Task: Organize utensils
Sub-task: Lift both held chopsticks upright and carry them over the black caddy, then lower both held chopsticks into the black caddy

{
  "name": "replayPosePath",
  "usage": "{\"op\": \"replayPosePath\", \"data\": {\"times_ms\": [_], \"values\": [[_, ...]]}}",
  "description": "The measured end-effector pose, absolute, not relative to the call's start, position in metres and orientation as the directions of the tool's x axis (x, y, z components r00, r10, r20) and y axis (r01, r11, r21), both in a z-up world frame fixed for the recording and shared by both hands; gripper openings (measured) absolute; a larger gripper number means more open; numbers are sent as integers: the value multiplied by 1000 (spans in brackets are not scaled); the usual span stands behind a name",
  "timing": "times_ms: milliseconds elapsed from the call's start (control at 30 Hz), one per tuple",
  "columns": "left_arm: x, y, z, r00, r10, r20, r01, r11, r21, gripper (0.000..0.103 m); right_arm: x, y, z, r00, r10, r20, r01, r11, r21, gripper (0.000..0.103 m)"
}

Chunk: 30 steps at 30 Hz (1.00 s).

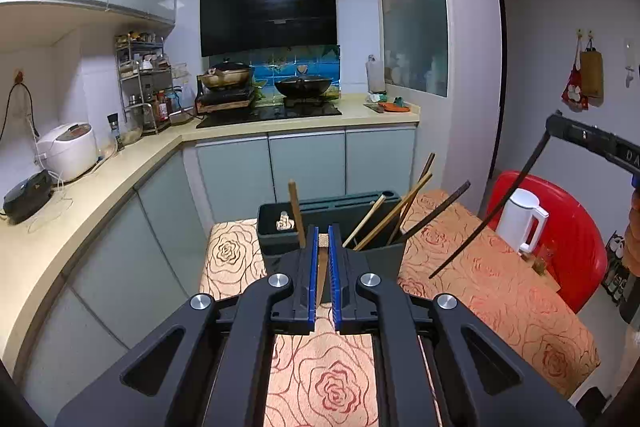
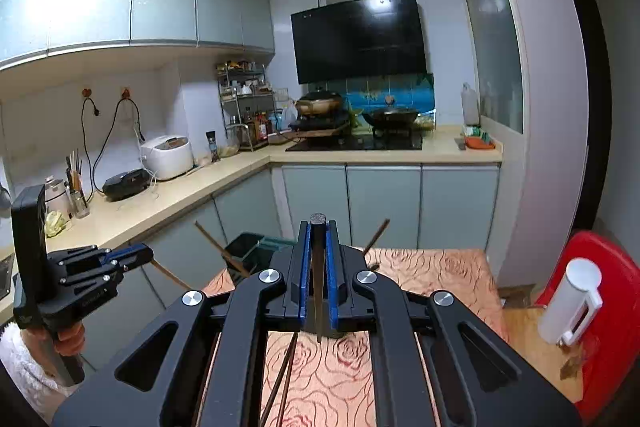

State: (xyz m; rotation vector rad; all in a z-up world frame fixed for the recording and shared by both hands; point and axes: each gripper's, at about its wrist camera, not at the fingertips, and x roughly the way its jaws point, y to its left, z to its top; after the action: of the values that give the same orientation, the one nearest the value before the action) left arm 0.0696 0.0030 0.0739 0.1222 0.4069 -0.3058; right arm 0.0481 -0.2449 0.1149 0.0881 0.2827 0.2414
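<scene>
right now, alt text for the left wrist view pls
The left gripper is shut on a brown chopstick above a dark green utensil holder holding several chopsticks on a rose-patterned table. At right, the right gripper holds a dark chopstick.

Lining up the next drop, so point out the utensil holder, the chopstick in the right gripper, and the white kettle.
utensil holder (image 1: 280,241): left wrist view, its dark front wall.
chopstick (image 2: 319,267): right wrist view, shaft between the right gripper (image 2: 318,227) fingers.
white kettle (image 1: 518,215): left wrist view, its body.
</scene>
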Motion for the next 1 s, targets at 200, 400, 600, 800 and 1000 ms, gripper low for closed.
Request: {"op": "replayPosePath", "data": {"times_ms": [200,400,600,800,1000], "values": [[82,-5,93,879,-281,-385,327,943,60,5,60,-245,141,943,237,-232,-216,970,111,8],[94,-13,112,887,-283,-365,329,942,68,5,73,-243,167,956,218,-195,-204,975,92,8],[108,-24,128,896,-278,-345,325,942,86,5,85,-241,181,966,192,-173,-185,981,56,8],[130,-29,132,897,-272,-349,318,944,83,5,108,-239,186,968,177,-177,-172,984,41,8],[154,-30,123,886,-257,-386,308,948,75,5,126,-238,183,955,212,-209,-203,977,63,8]]}}
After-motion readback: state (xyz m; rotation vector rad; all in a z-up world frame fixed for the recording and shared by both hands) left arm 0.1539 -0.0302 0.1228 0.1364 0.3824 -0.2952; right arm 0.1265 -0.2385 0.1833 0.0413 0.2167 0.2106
